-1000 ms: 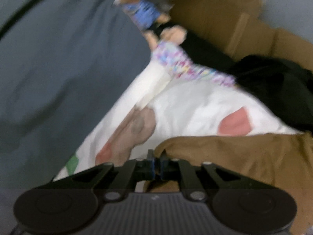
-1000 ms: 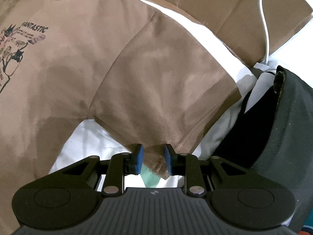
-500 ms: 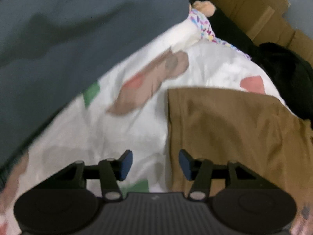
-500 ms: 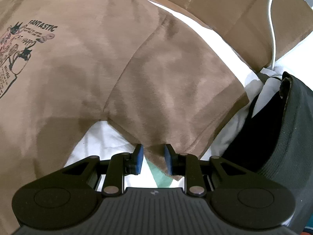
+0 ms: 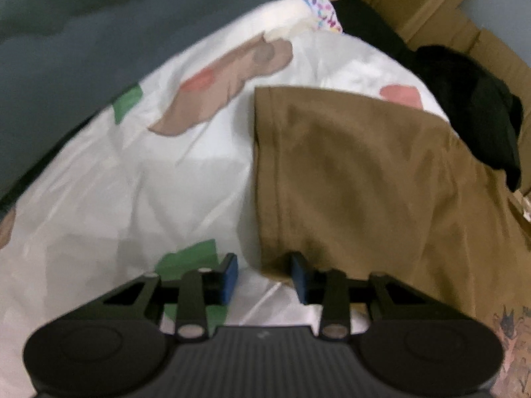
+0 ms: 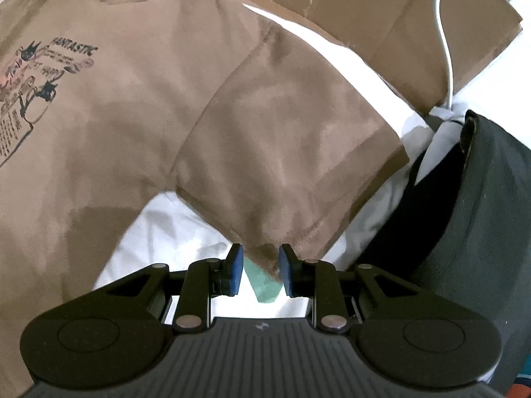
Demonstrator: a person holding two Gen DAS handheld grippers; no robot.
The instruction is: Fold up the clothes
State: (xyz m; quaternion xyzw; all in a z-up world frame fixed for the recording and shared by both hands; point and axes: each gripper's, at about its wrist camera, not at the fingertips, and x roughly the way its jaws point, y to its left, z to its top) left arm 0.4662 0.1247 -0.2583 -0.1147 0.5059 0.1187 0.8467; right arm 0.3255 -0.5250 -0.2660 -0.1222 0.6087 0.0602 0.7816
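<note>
A brown T-shirt point(image 6: 116, 116) with a "FANTASTIC" print lies flat, front up, on a white patterned bedsheet point(image 5: 166, 182). In the left wrist view one of its sleeves point(image 5: 365, 172) spreads out ahead. My left gripper point(image 5: 264, 277) points down at the near corner of that sleeve's hem. Its jaws are closing with the corner between them, and the left pad is still clear of the cloth. In the right wrist view my right gripper point(image 6: 261, 273) stands astride the tip of the other sleeve point(image 6: 282, 139), jaws apart and not pinching it.
Flattened cardboard point(image 6: 398, 16) lies beyond the shirt, with a white cable point(image 6: 446, 49) across it. A dark grey object point(image 6: 481, 199) stands at the right. A black garment point(image 5: 464, 109) and a doll point(image 5: 318, 3) lie at the far side of the sheet. A grey surface point(image 5: 83, 33) borders the bed.
My left gripper has swung over and down to the sleeve's hem corner; its jaws went from shut to wide and are narrower now. The right gripper has hardly moved.
</note>
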